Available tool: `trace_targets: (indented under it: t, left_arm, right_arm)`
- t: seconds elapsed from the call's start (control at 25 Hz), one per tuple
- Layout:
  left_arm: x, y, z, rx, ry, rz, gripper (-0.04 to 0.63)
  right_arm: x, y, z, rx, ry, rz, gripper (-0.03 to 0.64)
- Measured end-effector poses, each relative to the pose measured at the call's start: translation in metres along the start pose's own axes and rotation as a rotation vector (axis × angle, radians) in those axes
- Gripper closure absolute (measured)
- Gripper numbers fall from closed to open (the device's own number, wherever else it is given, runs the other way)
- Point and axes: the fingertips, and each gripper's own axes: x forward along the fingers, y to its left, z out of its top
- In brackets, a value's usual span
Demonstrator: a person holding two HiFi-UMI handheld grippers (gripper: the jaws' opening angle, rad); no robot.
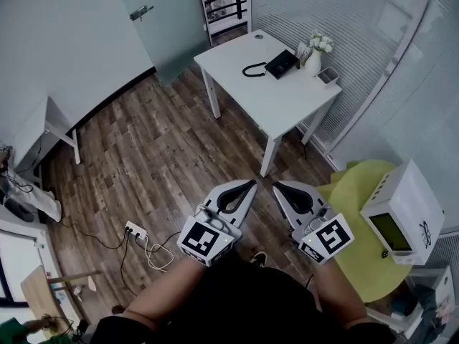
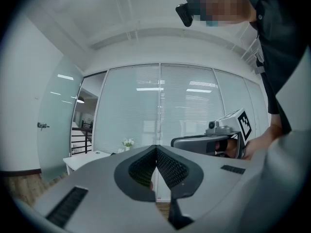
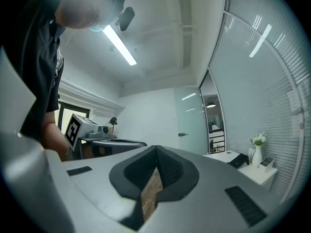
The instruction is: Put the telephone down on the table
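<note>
Fingers [image 1: 237, 196] pressed together and empty on my left gripper [image 1: 251, 184] and right gripper [image 1: 277, 185], both near me. Black plastic desk telephone [image 1: 282, 63] sits far off on the white tabletop [image 1: 280, 106], its curved handset [image 1: 252, 69] just beside it. The handset looks light, rigid and smooth; I'd grip it mid-bar.

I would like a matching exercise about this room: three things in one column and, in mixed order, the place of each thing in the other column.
Things:
1. telephone
2. microwave
3. power strip

Places:
a. on the yellow table
b. on the wooden floor
c. on the white table

Pairs: 1-c, 2-a, 3-b.
</note>
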Motion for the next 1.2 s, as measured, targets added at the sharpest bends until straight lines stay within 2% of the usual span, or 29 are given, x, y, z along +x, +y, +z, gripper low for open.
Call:
trace_targets:
  t: [0.12, 0.72, 0.88, 1.08, 1.2]
  left_arm:
    - [-0.004, 0.029, -0.002, -0.034, -0.017, 0.014, 0.587]
    - [-0.021, 0.188, 0.002, -0.017, -0.004, -0.012, 0.587]
    - [-0.026, 0.225, 0.001, -0.011, 0.001, -0.025, 0.588]
    - [-0.034, 0.263, -0.005, -0.058, -0.017, -0.038, 0.586]
    - [-0.036, 0.284, -0.004, -0.038, -0.001, -0.047, 0.588]
  right_arm:
    - [0.030, -0.001, -0.003, 0.000, 0.012, 0.008, 0.595]
    - [0.194, -0.006, 0.003, -0.002, 0.021, 0.018, 0.595]
    - [0.233, -0.008, 0.001, 0.004, 0.029, 0.004, 0.595]
    - [0.273, -0.008, -0.002, 0.005, 0.038, -0.024, 0.595]
    - [0.293, -0.012, -0.001, 0.006, 0.035, -0.041, 0.595]
